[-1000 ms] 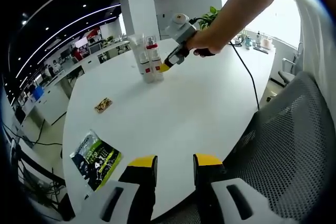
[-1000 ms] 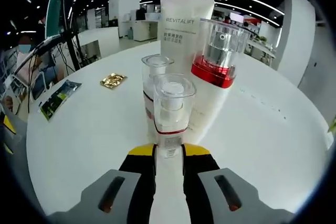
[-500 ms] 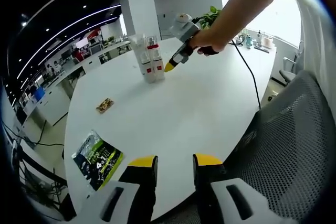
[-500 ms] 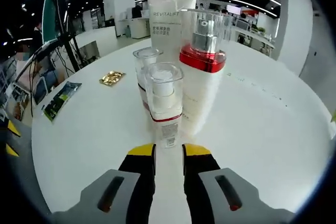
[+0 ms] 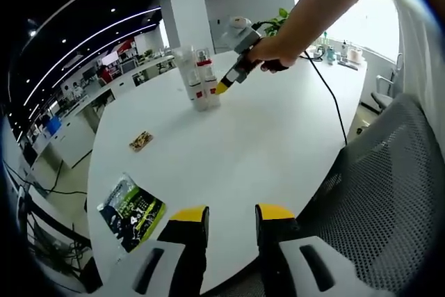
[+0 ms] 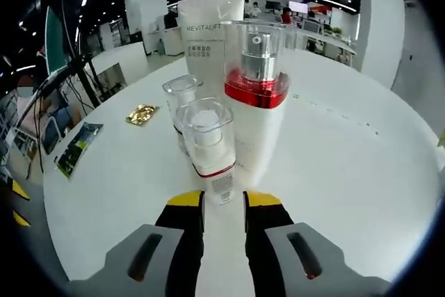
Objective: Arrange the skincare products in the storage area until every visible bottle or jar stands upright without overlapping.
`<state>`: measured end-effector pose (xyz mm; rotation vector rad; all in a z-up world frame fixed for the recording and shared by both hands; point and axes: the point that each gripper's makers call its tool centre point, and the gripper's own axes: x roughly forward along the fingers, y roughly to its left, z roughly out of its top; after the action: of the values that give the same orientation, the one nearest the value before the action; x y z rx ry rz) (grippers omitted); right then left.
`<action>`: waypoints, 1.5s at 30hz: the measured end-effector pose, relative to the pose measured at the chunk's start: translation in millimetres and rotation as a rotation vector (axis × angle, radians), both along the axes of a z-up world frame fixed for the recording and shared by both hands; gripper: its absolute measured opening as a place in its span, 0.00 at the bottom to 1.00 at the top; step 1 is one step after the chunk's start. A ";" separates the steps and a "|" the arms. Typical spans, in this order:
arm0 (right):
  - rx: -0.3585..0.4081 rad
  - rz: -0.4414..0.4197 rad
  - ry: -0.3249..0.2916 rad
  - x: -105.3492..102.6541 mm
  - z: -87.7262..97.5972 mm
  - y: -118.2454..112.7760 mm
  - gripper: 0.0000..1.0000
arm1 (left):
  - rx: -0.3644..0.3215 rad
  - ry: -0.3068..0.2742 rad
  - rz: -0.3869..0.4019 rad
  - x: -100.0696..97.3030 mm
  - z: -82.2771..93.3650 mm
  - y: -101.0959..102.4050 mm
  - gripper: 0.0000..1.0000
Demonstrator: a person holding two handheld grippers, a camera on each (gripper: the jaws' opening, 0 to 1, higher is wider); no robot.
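While the left claw (image 5: 231, 217) hangs over the near edge of the round white counter (image 5: 264, 144), its yellow-tipped jaws stand apart with nothing between them. Going left to right in the left gripper view, a glossy green-and-black sachet (image 5: 130, 210) lies flat near the counter's left edge, a small crinkled gold foil packet (image 5: 141, 140) lies farther in, and the cluster of skincare bottles (image 5: 196, 81) stands upright toward the far side. Just right of the cluster is the right claw (image 5: 221, 88), held by a hand (image 5: 274, 50), with a black cable (image 5: 330, 99) trailing across the smooth top. A grey mesh chair back (image 5: 389, 193) fills the right.

Seen from the right gripper view, the right claw (image 6: 222, 199) has its jaws slightly apart, just short of the nearest bottle and gripping nothing. From the left stand a small clear-capped bottle (image 6: 181, 102), a second clear-capped bottle (image 6: 208, 144) with a thin red band, a matte white REVITALIFT tube (image 6: 205, 36) behind them, and a tall white pump bottle (image 6: 257, 109) with a red collar under a clear cylindrical cap. All stand upright, close together.
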<state>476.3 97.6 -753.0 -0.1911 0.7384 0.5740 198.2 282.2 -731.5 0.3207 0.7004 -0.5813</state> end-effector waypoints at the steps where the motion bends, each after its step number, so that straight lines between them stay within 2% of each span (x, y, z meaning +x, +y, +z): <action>1: -0.008 0.005 -0.004 0.5 0.7 -1.7 0.19 | 0.002 0.001 0.000 -0.1 -0.4 0.3 0.27; 10: -0.002 -0.019 0.000 5.5 3.2 -6.9 0.19 | 0.007 0.005 -0.003 -0.5 -1.4 0.2 0.27; 15: 0.004 -0.039 0.053 -5.8 -9.6 -5.9 0.20 | 0.006 0.008 -0.006 -0.7 -1.8 0.0 0.27; 17: 0.034 -0.082 0.098 -17.1 -16.2 -5.3 0.20 | 0.007 0.011 -0.009 -1.1 -2.4 -0.5 0.27; 19: 0.059 -0.138 0.170 -26.1 -30.5 -9.5 0.09 | 0.005 0.017 -0.010 -1.6 -3.1 -0.8 0.27; 20: 0.071 -0.135 0.206 -33.5 -31.2 -7.6 0.02 | 0.001 0.016 -0.008 -1.5 -2.6 -1.0 0.27; 22: 0.064 -0.098 0.191 -42.1 -25.8 -2.8 0.02 | -0.011 0.009 0.000 0.2 -0.2 -0.7 0.27; 24: 0.139 -0.078 0.193 -53.7 -20.3 14.5 0.03 | -0.014 0.007 0.005 0.8 0.3 0.1 0.27; 25: 0.153 -0.074 0.202 -58.6 -19.6 17.8 0.04 | -0.018 0.008 0.005 0.8 0.4 -0.3 0.27; 28: 0.243 -0.058 0.258 -77.1 -10.8 34.0 0.01 | -0.066 0.031 0.019 1.3 1.9 -1.2 0.28; 29: 0.300 -0.104 0.296 -82.3 -12.0 40.6 0.01 | -0.075 0.025 0.015 1.7 3.7 -2.3 0.28; 30: 0.336 -0.114 0.319 -86.3 -11.3 46.2 0.01 | -0.079 0.024 0.011 1.6 4.1 -3.6 0.28; 31: 0.381 -0.111 0.336 -91.9 -9.6 54.3 0.01 | -0.079 0.024 0.005 1.3 3.8 -4.8 0.28; 32: 0.406 -0.087 0.323 -97.9 -5.1 62.5 0.01 | -0.077 0.025 -0.005 0.8 3.3 -5.8 0.29; 34: 0.414 -0.044 0.342 -114.4 -2.1 74.8 0.00 | -0.067 0.000 -0.029 3.9 4.0 -6.8 0.33; 35: 0.431 -0.003 0.356 -123.7 0.5 82.5 0.00 | -0.072 -0.052 -0.068 8.6 8.9 -11.0 0.35; 36: 0.452 0.045 0.374 -136.1 3.3 91.0 0.00 | -0.093 -0.054 -0.077 8.2 10.2 -14.3 0.36; 38: 0.466 0.070 0.403 -152.3 4.4 96.0 0.02 | -0.188 0.015 -0.083 1.1 10.0 -24.8 0.36; 40: 0.455 0.055 0.369 -156.3 7.1 91.5 0.06 | -0.314 0.157 -0.085 -10.7 7.1 -37.4 0.31; 41: 0.488 0.032 0.353 -156.0 12.4 88.4 0.08 | -0.376 0.215 -0.066 -12.5 8.2 -40.5 0.30; 42: 0.510 0.010 0.338 -154.9 17.1 85.4 0.09 | -0.481 0.267 -0.014 -7.8 14.1 -42.7 0.29; 43: 0.540 -0.003 0.297 -154.6 25.8 80.1 0.09 | -0.556 0.267 0.010 -1.2 21.4 -43.1 0.29; 44: 0.587 -0.011 0.296 -157.0 33.7 78.9 0.08 | -0.658 0.261 0.043 8.6 31.8 -41.4 0.29; 45: 0.646 -0.028 0.306 -159.4 41.4 77.7 0.08 | -0.718 0.251 0.087 16.8 37.0 -37.0 0.29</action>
<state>316.9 175.2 -711.6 0.5142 0.8108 0.7962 215.1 245.2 -694.5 -0.4549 0.6945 -0.7564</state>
